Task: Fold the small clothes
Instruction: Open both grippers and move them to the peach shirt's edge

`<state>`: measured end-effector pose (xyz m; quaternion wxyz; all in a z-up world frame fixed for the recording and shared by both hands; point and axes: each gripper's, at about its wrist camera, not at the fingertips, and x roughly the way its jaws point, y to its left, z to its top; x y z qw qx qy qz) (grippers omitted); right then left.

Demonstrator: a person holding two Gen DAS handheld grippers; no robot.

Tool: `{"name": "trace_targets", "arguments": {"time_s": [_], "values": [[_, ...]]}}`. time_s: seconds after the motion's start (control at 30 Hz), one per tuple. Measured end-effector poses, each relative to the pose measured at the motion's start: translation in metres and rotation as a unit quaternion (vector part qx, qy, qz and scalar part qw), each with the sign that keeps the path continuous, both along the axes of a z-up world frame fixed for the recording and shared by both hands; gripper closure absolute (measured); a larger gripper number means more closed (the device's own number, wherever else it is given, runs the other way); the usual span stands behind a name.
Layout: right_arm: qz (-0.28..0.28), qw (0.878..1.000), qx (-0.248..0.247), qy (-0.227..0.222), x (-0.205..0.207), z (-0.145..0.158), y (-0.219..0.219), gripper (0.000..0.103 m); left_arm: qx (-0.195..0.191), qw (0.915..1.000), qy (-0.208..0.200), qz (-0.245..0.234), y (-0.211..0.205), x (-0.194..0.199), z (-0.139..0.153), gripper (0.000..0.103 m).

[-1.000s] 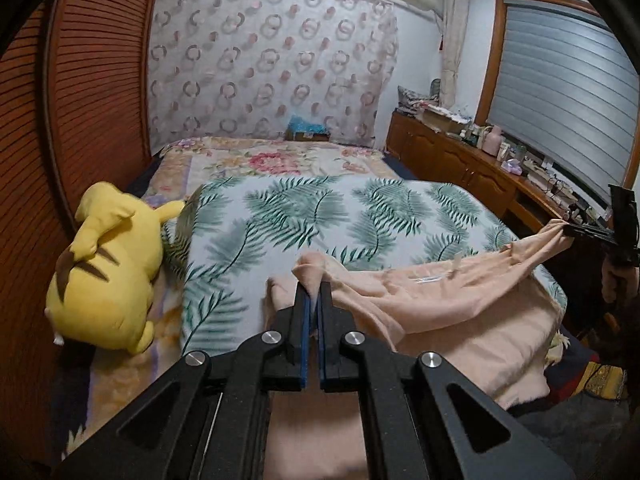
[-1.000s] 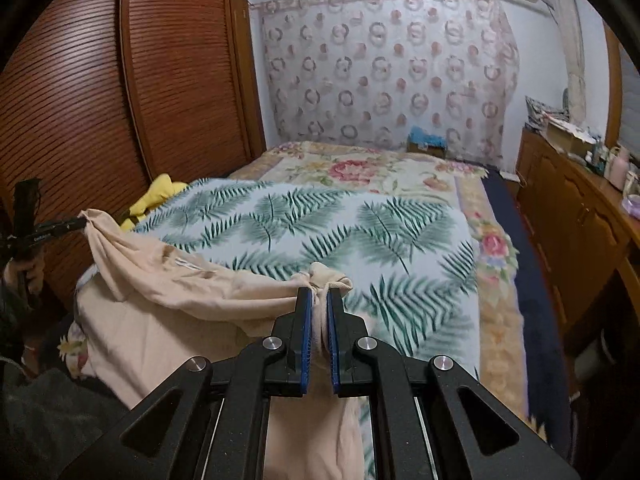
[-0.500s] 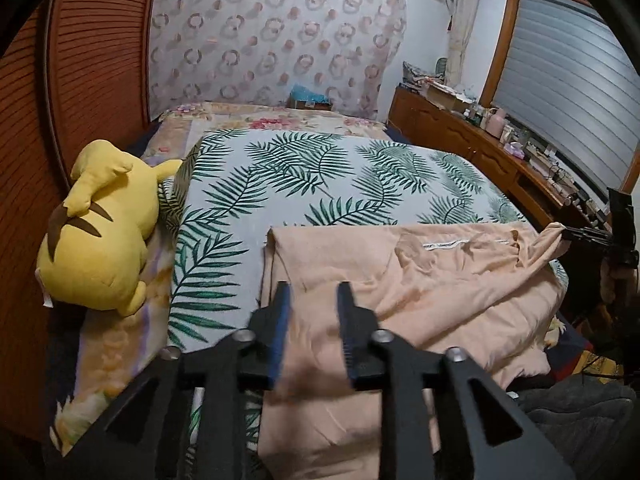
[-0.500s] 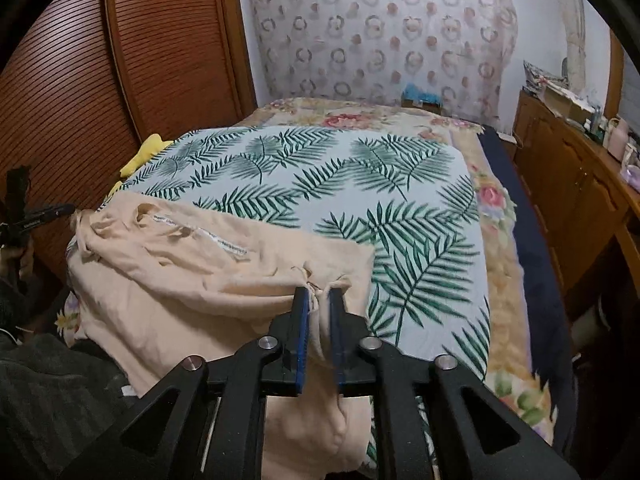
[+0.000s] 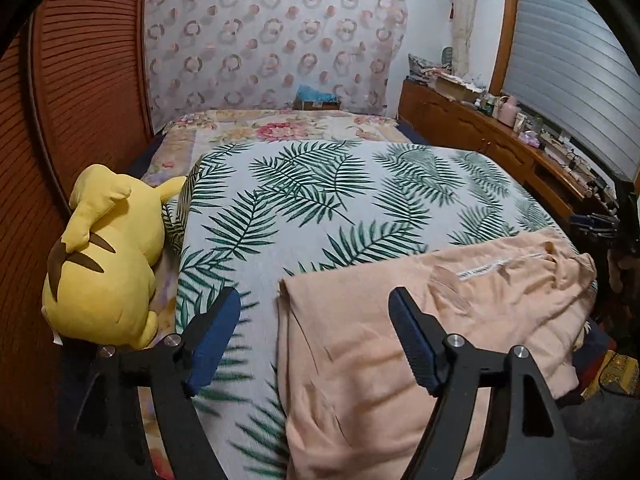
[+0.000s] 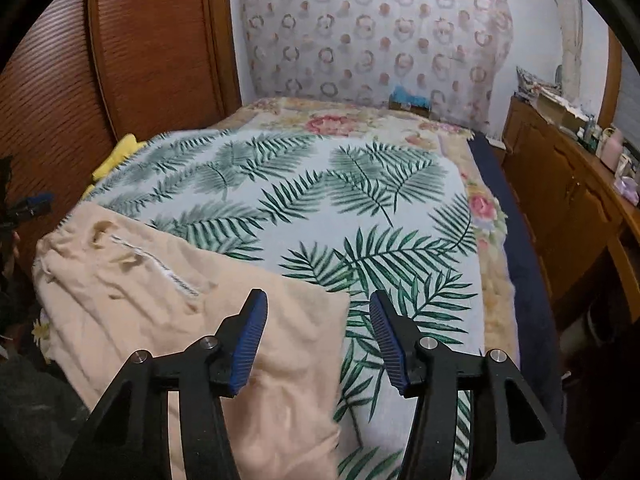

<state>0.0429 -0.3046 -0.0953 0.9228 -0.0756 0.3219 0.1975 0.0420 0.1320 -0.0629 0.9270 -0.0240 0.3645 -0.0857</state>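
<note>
both claws have just been opening: the left claw (image 5: 314, 338) and right claw (image 6: 318, 338) stand apart, nothing pinched, so the peach garment (image 5: 420, 340) lies flat on the bed (image 5: 320, 208) just ahead and below, one corner under each, ready for folding.

Dim indoor light, fisheye bending, slight motion blur.

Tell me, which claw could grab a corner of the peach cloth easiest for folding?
Probably left, narrowly. The left claw, just opening wide and empty, straddles the corner and side edge of the peach cloth. The right claw, also just opening, straddles its corner more narrowly.
</note>
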Motion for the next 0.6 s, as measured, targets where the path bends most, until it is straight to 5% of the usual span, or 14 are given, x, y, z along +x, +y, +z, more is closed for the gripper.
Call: {"name": "trace_targets", "arguments": {"time_s": [0.4,0.6], "values": [[-0.006,0.999,-0.003,0.049,0.044,-0.035,0.004,0.047,0.021,0.9983,0.052,0.016,0.011,0.047,-0.031,0.026],[0.0,1.0,-0.008,0.028,0.038,-0.037,0.005,0.041,0.026,0.997,0.072,0.014,0.013,0.054,-0.046,0.026]]}}
